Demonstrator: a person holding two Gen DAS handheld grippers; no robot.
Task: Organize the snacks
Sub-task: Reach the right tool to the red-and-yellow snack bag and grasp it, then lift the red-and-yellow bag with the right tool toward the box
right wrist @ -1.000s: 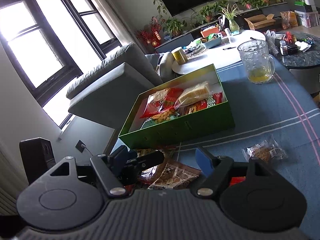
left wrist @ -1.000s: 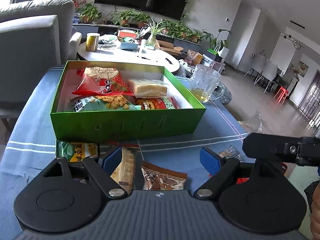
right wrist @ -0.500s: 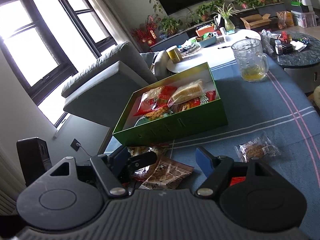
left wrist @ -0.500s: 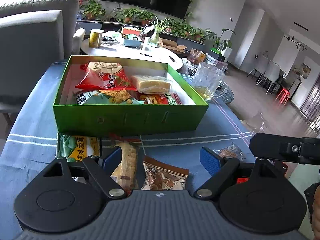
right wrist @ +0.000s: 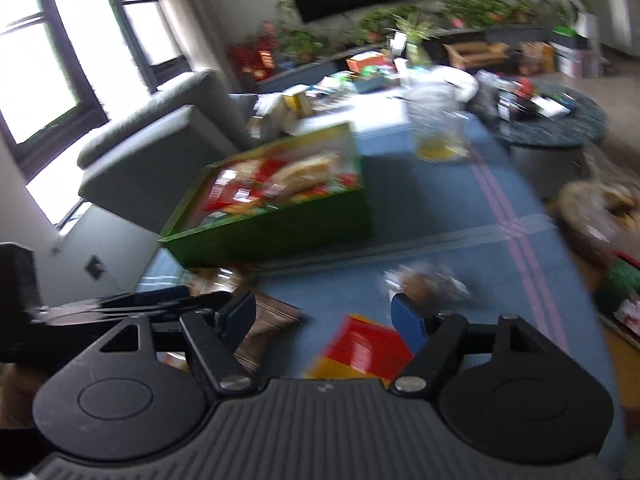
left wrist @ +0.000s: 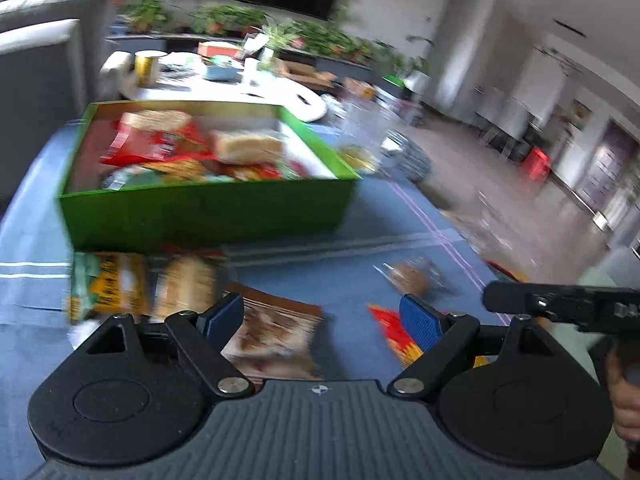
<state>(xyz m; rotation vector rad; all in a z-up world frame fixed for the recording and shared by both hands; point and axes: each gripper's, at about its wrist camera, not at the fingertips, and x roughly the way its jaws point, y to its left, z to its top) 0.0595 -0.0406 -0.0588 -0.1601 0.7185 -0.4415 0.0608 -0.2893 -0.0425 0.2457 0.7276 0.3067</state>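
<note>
Both views are smeared with motion blur, so the printing on the packets can't be read. On the blue tablecloth (left wrist: 280, 276) a green box (left wrist: 208, 216) sits well ahead of both grippers, with red and yellow snack bags and a pale wrapped cake piled inside it.

The left gripper (left wrist: 322, 316) hangs over the loose snacks in front of the box, its blue pads spread wide and nothing between them. A brown snack packet (left wrist: 276, 332) lies flat just under and ahead of its left pad. A green-and-yellow packet (left wrist: 106, 284) and a tan one (left wrist: 184, 284) rest further left, close against the box's front wall. A clear-wrapped brown cookie (left wrist: 412, 278) lies just beyond its right pad.

The right gripper (right wrist: 324, 314) also stands unclenched and holds nothing. A red-and-yellow packet (right wrist: 360, 348) lies on the cloth directly below the gap, nearer the right pad, not touched by either. The same cookie (right wrist: 424, 282) sits just past that pad, and the brown packet (right wrist: 268, 324) is beside the left one. A glass mug (right wrist: 436, 128) stands beyond the box.
</note>
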